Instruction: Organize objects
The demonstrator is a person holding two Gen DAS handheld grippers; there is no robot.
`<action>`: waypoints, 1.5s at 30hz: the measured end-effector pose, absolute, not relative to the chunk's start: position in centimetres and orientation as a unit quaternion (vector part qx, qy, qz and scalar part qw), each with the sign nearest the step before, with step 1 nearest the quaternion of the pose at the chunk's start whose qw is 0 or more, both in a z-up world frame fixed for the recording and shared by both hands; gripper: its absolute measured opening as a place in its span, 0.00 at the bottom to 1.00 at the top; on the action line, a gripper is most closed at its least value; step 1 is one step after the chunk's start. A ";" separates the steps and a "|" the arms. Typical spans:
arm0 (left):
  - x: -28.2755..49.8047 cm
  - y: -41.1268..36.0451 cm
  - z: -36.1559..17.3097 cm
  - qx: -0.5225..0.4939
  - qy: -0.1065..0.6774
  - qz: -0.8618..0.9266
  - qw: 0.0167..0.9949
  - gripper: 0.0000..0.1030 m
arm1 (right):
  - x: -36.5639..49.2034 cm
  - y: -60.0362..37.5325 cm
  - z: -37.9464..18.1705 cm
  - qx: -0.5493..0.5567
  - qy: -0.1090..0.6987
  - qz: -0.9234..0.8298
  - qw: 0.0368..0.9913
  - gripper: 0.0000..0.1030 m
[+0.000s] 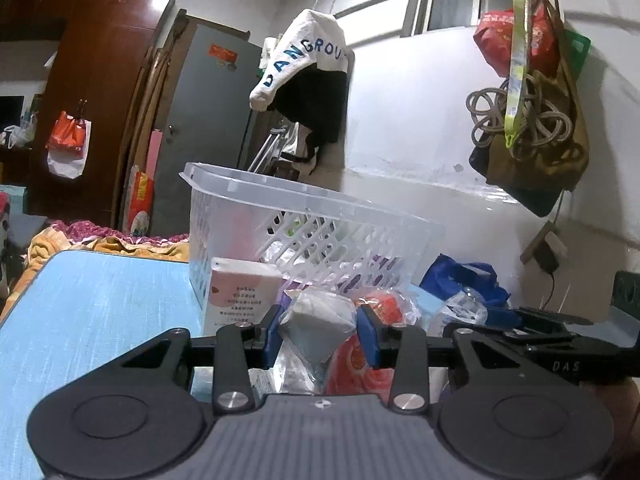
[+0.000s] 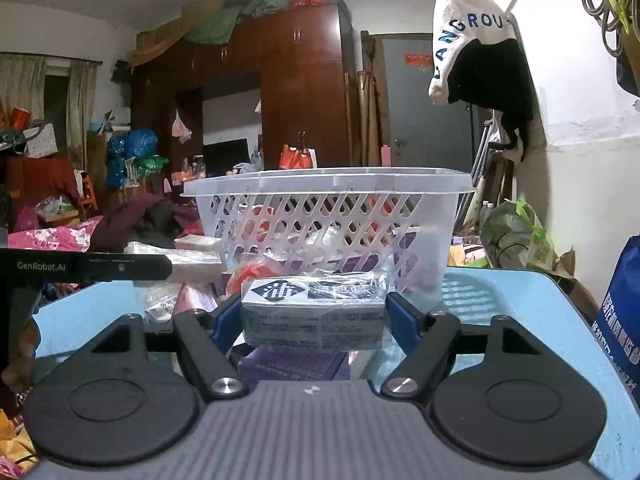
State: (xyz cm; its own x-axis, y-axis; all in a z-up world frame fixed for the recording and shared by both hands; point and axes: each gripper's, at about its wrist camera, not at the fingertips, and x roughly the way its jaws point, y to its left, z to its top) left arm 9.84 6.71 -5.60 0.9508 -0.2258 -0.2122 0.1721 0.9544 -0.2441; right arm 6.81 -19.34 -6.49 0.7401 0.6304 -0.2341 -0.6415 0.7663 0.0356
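Right wrist view: blue table [image 2: 520, 308] in cluttered room, right claw [image 2: 316, 316] clamped on grey box [image 2: 314, 312], left claw [image 1: 322, 336] on white packet [image 1: 316, 320].

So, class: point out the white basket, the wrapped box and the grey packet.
white basket [image 2: 320, 184], right wrist view, front rim.
wrapped box [image 2: 314, 314], right wrist view, front face.
grey packet [image 1: 318, 326], left wrist view, middle.

This is looking like a crowded bedroom at home: a big brown wardrobe [image 2: 280, 92] is standing at 12 o'clock, clothes [image 1: 308, 68] are hanging on the wall, bags are lying around.
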 end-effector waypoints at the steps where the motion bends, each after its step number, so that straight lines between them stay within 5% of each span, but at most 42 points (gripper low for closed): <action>1: 9.8 6.8 -5.6 -0.114 0.118 -0.101 0.981 0.42 | 6.8 -19.4 -6.5 -0.023 0.116 0.340 0.933 0.75; 17: 7.9 6.9 -5.5 -0.108 0.063 -0.110 0.986 0.42 | 6.4 -19.6 -6.2 -0.012 0.099 0.338 0.936 0.75; 23: 9.2 6.8 1.5 -0.113 0.011 -0.133 0.985 0.42 | 7.1 -19.1 0.5 -0.006 0.026 0.335 0.942 0.75; 28: 17.9 6.7 6.5 -0.118 0.087 -0.114 0.982 0.42 | 13.4 -15.2 4.8 -0.058 0.051 0.308 0.948 0.75; 35: 22.6 7.1 5.5 -0.141 0.130 -0.094 0.977 0.42 | 16.9 -13.5 3.6 -0.079 0.084 0.288 0.951 0.76; 37: 22.9 7.1 5.0 -0.138 0.131 -0.077 0.979 0.49 | 17.1 -13.7 3.2 -0.082 0.088 0.289 0.950 0.85; 38: 23.1 6.9 5.0 -0.130 0.139 -0.062 0.980 0.76 | 17.2 -13.7 3.2 -0.086 0.096 0.286 0.950 0.99; 39: 23.0 6.7 5.0 -0.121 0.148 -0.045 0.981 0.86 | 17.0 -13.8 3.1 -0.089 0.104 0.282 0.950 1.00; 45: 15.4 6.6 4.1 -0.092 0.114 -0.094 0.985 0.87 | 12.4 -17.8 2.0 -0.047 0.111 0.306 0.944 1.00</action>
State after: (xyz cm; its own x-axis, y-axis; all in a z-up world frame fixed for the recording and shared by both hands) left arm 15.41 6.63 4.10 0.9563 -0.2054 -0.2081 0.1633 0.9655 -0.2028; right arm 12.42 -17.84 1.97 0.7875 0.5679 -0.2394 -0.5890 0.8079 -0.0208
